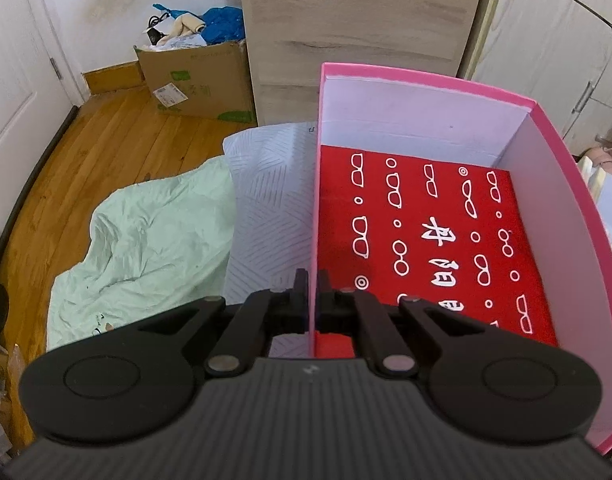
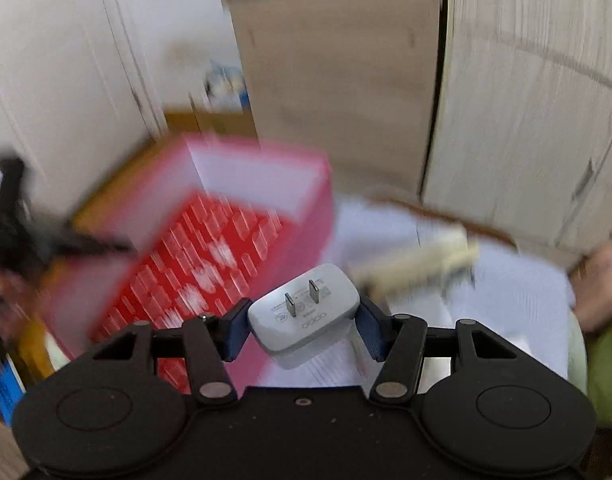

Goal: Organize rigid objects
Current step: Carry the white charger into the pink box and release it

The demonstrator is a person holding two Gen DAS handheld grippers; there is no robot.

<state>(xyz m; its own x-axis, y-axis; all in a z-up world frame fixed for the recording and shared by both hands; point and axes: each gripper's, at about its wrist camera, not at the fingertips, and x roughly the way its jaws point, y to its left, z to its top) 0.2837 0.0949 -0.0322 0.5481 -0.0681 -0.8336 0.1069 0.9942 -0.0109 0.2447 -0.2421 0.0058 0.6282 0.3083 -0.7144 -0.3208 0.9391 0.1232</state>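
Note:
My left gripper point(image 1: 313, 280) is shut on the left wall of a pink box point(image 1: 553, 168). The box is open on top and has white inner walls. A red sheet with white glasses print point(image 1: 425, 236) lies flat on its floor. My right gripper point(image 2: 304, 316) is shut on a white phone charger point(image 2: 306, 312), prongs up, held in the air just right of the pink box point(image 2: 306, 200). The right wrist view is motion-blurred. My other gripper shows there as a dark shape point(image 2: 22, 236) on the box's left side.
The box sits on a bed with a pale patterned pillow point(image 1: 270, 200) and a mint-green sheet point(image 1: 146, 240). A cardboard box of clutter point(image 1: 198, 76) stands on the wood floor by a wooden cabinet point(image 1: 353, 20). A blurred cream object point(image 2: 421, 268) lies on the bed right of the charger.

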